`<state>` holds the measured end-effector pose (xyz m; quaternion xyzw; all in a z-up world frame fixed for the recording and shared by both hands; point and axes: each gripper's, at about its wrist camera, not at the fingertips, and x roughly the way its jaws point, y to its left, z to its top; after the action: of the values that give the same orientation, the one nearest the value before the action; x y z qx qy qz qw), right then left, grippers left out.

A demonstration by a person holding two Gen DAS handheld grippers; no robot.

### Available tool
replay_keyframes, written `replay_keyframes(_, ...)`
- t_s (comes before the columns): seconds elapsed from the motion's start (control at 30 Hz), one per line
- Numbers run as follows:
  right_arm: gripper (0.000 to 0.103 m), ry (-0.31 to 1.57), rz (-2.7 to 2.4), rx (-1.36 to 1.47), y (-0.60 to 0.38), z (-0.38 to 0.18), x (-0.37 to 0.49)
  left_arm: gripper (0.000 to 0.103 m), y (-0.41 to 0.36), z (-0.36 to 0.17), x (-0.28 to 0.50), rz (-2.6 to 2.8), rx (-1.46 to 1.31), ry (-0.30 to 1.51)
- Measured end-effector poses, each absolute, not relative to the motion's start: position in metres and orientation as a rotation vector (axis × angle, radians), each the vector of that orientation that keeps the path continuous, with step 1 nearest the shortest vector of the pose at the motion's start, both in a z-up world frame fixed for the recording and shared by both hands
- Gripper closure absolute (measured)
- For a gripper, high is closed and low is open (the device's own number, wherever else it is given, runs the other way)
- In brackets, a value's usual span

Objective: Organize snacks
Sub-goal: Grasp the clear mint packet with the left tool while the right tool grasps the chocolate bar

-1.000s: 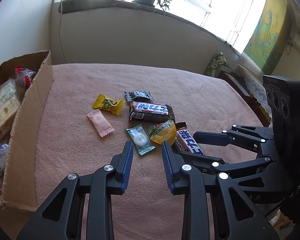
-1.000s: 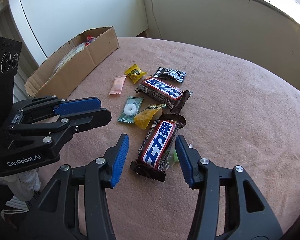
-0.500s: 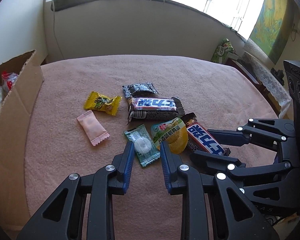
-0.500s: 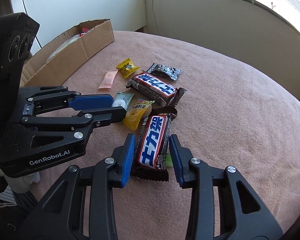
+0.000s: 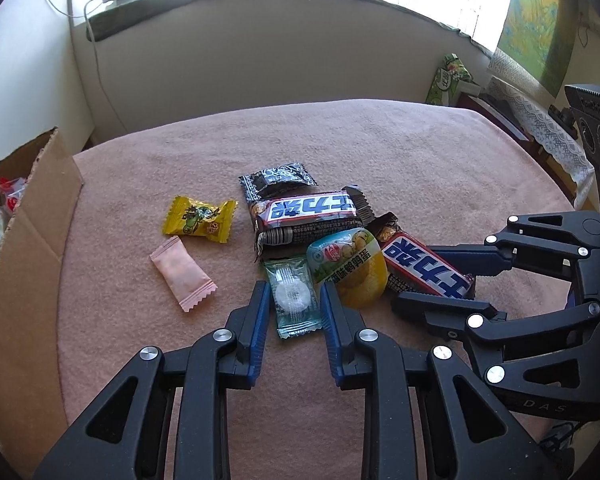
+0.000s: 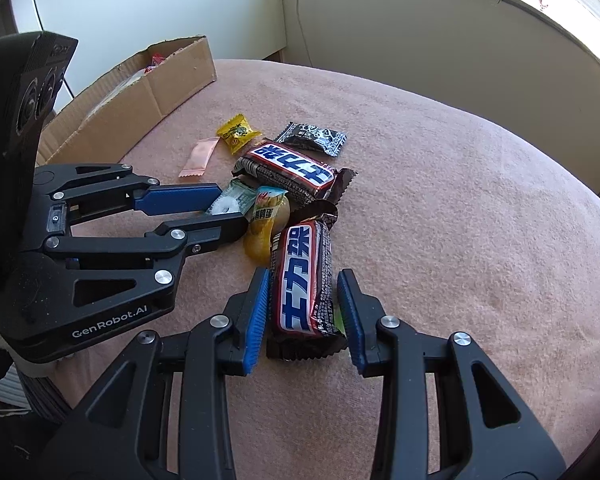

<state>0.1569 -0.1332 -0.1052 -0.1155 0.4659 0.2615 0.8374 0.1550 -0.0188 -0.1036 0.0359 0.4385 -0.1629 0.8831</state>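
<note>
While both tongs sit low over the pink, nappy blanket [image 5: 380, 152] on the bench, the snacks lie in a loose cluster beside the cardboard box [image 5: 40, 216], whose torn corrugated wall stands at the cluster's far left.

Left tongs [image 5: 294, 300]: blue ribbed pads apart, straddling the clear green mint sachet [image 5: 294, 300], which lies flat with a white disc inside; contact with the pads cannot be confirmed.

Right tongs [image 6: 302, 304]: pads apart, one either side of the near chocolate bar [image 6: 304, 280], a glossy brown oblong wrapper with a blue-and-white panel; a narrow gap shows on each side.

Between the two held-at items sits a rounded yellow pouch [image 5: 350, 266], touching the sachet and the bar. A second chocolate bar [image 5: 310, 216] lies crosswise beyond it, with a black patterned packet [image 5: 278, 180] at its far edge. Nearer the box are a yellow twist-end sweet [image 5: 198, 220] and a matte pink sachet [image 5: 182, 274] with zigzag ends, both clear of the pile.

Against the view half a second ago, both tongs have advanced: the left pads now flank the mint sachet rather than stopping short of it, and the right pads stand slightly wider about the bar.
</note>
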Motion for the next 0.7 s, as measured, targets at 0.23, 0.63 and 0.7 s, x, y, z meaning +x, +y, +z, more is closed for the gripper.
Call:
replay_keyframes(0.23,0.067,0.991,0.55,-0.236,-0.133,-0.105,0.159,0.08,-0.021,-0.104,0.156,-0.327,0.097,0.909)
replay_keyframes(0.63,0.071,0.972,0.551,-0.215,-0.135,-0.099,0.154,0.092,-0.014,-0.101,0.15,-0.343,0.064,0.888)
replay_keyframes(0.7,0.071,0.969,0.55,-0.204,-0.136,-0.098,0.153,0.093,-0.013,-0.1,0.148,-0.346,0.06,0.887)
